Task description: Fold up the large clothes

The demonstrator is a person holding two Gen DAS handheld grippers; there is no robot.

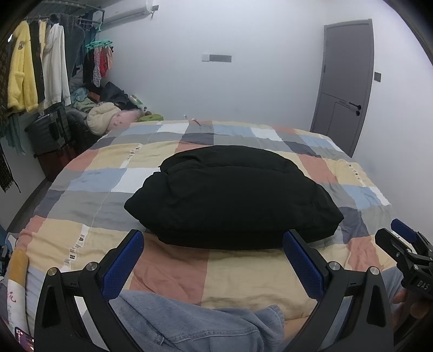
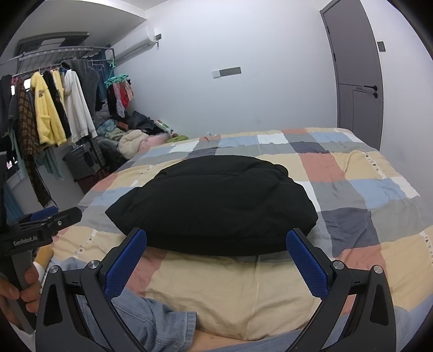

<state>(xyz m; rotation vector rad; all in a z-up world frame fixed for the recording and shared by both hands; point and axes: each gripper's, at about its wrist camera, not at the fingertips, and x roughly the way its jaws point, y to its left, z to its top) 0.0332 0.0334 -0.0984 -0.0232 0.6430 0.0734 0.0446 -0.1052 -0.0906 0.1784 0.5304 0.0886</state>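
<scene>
Lying folded on the checked quilt [image 1: 81, 162], a black garment [image 1: 230, 195] is sitting mid-bed

Hanging clothes [image 1: 35, 67] are crowding the far left; the left gripper [image 1: 213, 260] is hovering near the bundle's near edge, jaws wide apart, gripping nothing; the right gripper [image 2: 216, 257] is doing likewise, also spread; a grey door [image 1: 346, 81] is standing far right

Tongs: two, left [image 1: 213, 253] and right [image 2: 216, 250]
Black bundle [image 1: 230, 197]: one
Bed [image 1: 243, 273]: one
Door [image 1: 343, 86]: one
Air conditioner [image 1: 127, 13]: one
Clothes rail [image 2: 65, 52]: one
Yellow tops [image 1: 21, 70]: one
</scene>
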